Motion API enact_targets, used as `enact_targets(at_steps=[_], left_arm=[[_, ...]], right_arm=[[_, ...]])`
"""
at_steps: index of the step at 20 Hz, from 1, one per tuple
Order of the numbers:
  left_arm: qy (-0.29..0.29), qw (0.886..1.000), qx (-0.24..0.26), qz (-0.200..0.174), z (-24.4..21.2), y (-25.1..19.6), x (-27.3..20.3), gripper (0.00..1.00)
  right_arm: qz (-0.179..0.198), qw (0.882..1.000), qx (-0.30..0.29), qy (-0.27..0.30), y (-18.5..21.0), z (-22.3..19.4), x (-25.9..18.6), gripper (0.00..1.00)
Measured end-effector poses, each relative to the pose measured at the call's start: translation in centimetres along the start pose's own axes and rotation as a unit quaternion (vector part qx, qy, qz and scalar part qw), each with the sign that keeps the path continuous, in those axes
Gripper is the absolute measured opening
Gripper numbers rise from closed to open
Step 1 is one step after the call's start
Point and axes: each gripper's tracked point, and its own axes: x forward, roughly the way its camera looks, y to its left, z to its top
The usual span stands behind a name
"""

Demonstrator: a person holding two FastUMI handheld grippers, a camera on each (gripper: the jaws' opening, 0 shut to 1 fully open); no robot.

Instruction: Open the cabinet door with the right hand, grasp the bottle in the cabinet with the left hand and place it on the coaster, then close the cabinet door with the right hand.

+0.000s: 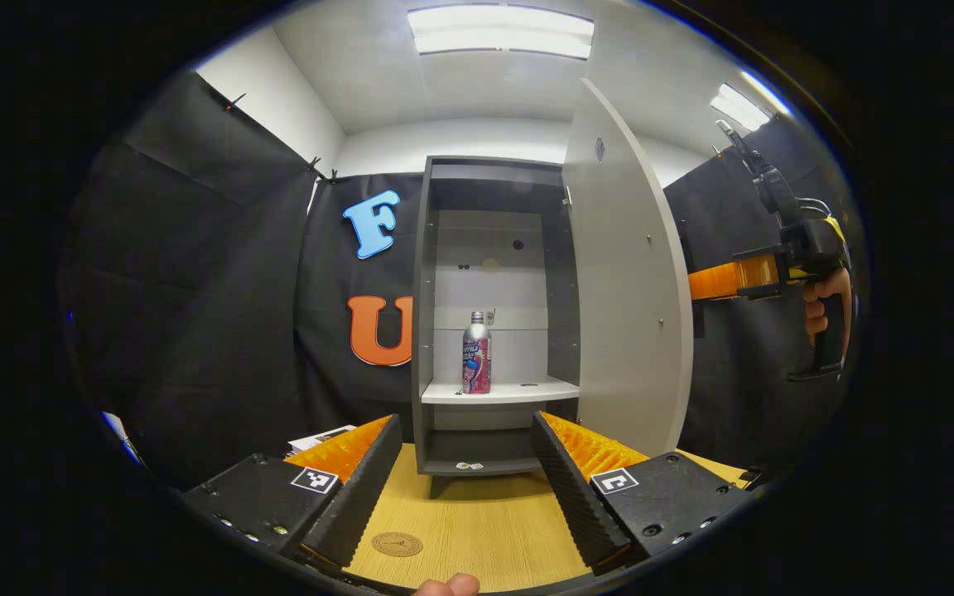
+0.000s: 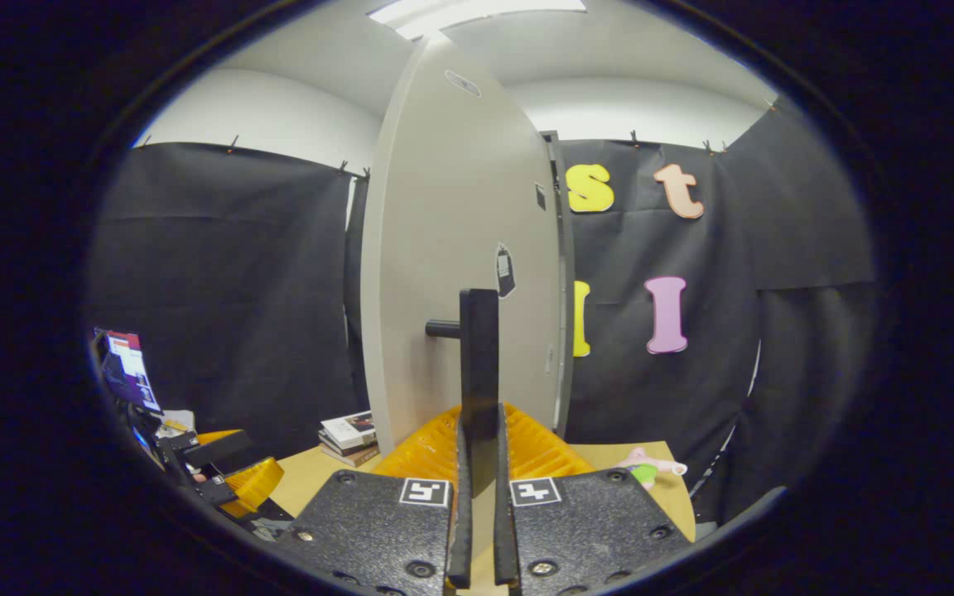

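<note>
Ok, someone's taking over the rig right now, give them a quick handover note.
Right gripper: shut on the door handle, door swung open.
Left gripper: open, empty, aimed at the cabinet from over the table.
Bottle: upright on the shelf, untouched.
Coaster: bare, on the table near the left gripper.
Done: door opened.
Left: grasp bottle, set it on the coaster, close the door.

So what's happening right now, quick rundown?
Right gripper shut on door handle, cabinet door wide open. Left gripper open, facing bottle upright on shelf. Path looks clear; coaster below.
</note>
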Motion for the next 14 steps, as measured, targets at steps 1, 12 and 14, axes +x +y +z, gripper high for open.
enact_targets(at_steps=[1,12,14], left_arm=[[0.000,1.000,0.002,-0.001,0.0,-0.2,-0.1,0.95],[-0.002,1.000,0.009,-0.006,0.3,-1.7,-0.7,0.95],[-0.003,1.000,0.008,-0.002,0.5,-1.6,-1.2,0.95]], right_arm=[[-0.014,1.000,0.001,-0.001,-0.7,0.0,0.0,0.13],[-0.072,0.997,-0.004,-0.012,-4.2,0.1,-0.9,0.04],[-0.080,0.997,0.000,-0.008,-4.4,-0.2,-1.1,0.04]])
